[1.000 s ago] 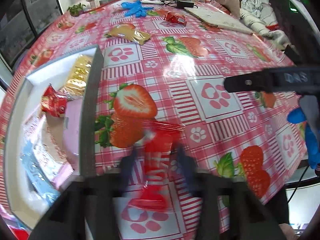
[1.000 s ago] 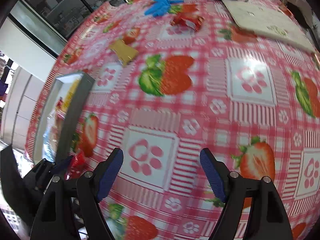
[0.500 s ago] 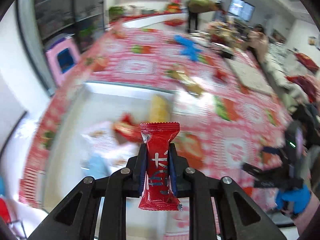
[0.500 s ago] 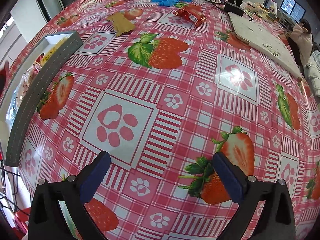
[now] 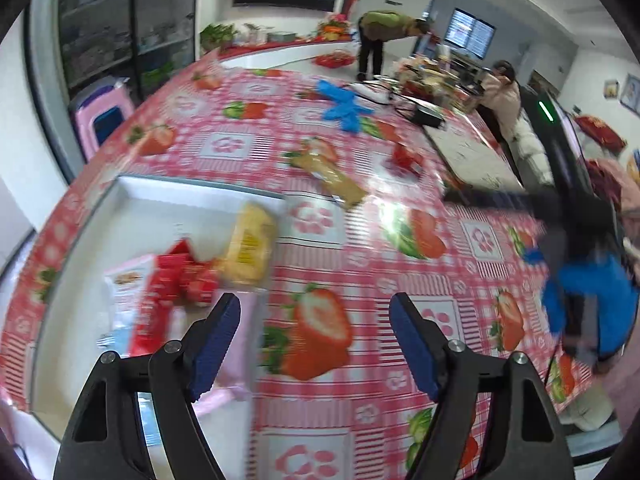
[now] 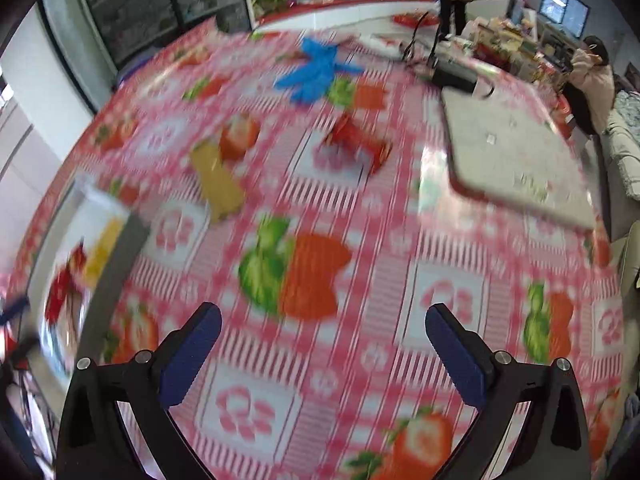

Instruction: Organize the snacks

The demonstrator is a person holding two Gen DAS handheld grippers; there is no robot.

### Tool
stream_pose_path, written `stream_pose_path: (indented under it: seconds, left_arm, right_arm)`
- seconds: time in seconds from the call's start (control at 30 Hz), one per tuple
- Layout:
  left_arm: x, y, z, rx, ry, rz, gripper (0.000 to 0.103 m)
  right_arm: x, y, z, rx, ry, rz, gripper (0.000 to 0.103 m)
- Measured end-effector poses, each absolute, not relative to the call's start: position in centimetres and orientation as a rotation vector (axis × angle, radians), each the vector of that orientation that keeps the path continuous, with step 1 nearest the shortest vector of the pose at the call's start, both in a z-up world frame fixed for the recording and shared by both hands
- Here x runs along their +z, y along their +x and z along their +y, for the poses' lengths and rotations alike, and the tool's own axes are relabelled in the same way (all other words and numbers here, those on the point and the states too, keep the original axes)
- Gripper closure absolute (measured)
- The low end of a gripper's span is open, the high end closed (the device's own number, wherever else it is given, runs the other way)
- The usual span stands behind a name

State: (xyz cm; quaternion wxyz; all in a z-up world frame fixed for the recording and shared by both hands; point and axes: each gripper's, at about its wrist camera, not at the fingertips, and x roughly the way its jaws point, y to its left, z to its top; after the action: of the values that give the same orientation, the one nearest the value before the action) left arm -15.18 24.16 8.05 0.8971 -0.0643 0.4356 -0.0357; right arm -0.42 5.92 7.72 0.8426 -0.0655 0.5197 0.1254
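A person's left gripper [image 5: 316, 344] is hanging above the near-left part of a table draped in a pink strawberry-print tablecloth [image 5: 320, 264], its blue-padded jaws opening with nothing between them. Just beyond its left finger, a white tray [image 5: 132, 208] is sitting along the table's left edge and holding the gathered snacks: a yellow packet [image 5: 250, 250] is leaning at the tray's right wall, a cluster of red wrappers [image 5: 180, 276] is lying just beside it toward the middle, a long red packet [image 5: 150, 320] is lying nearer the camera, and a pale printed packet [image 5: 126, 280] is resting at their left, with a pink item partly hidden behind the finger. The right gripper [image 6: 322, 354] is hovering over bare cloth nearer the table's middle, jaws spread wide and holding nothing. Still loose on the cloth beyond the tray are a tan snack bar [image 6: 218, 184] and, farther toward the table's far edge, a red snack packet [image 6: 358, 142], well apart from each other. Blue gloves [image 6: 316, 70] are lying near the far edge, and a grey board [image 6: 512, 160] is resting along the right side. Both views are blurring, so wrapper print cannot be read.
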Motion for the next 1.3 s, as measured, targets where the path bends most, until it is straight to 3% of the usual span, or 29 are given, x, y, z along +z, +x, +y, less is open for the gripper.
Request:
stream_pose_path:
  seconds: [0.23,0.63,0.7,0.77,0.87,0.97,1.13,1.2,1.27,1.3]
  left_arm:
    - [3.3,-14.4,17.0,-0.108,0.052,0.852,0.023]
    - [-0.3,-12.4,18.1,-0.085,0.027,0.882,0.02]
    - [-0.3,-12.4,17.8,-0.092,0.037,0.885,0.017]
    - [-0.4,-12.3,17.9,-0.106,0.033,0.889,0.015]
    - [-0.4,-12.4,17.7,-0.114,0.042,0.894,0.011]
    - [-0.3,-12.4,17.6,-0.112,0.045,0.895,0.011]
    - [-0.2,-12.5,17.6,-0.11,0.044,0.898,0.01]
    - [-0.2,-12.3,17.6,-0.111,0.049,0.911,0.01]
    - [0.1,-11.8,17.4,-0.117,0.061,0.967,0.01]
    - [0.5,-11.5,17.3,-0.118,0.055,0.997,0.01]
  right_arm:
    - [6.2,6.4,6.4,0.149,-0.085,1.04,0.0]
    - [1.8,14.2,9.7,0.16,-0.267,1.003,0.001]
    - [1.0,14.3,9.7,0.166,-0.258,1.017,0.012]
    - [1.1,13.7,9.1,0.2,-0.195,1.029,0.035]
    - [1.5,11.8,9.0,0.206,-0.229,1.037,0.044]
    - [1.7,8.4,8.5,0.253,-0.28,1.051,0.044]
    - [1.6,0.4,5.2,0.279,-0.289,1.093,0.043]
    - [1.6,-2.1,3.2,0.264,-0.264,1.1,0.031]
    - [1.4,-4.1,0.7,0.207,-0.235,1.102,0.0]
    - [1.3,-5.0,-0.6,0.168,-0.225,1.088,0.0]
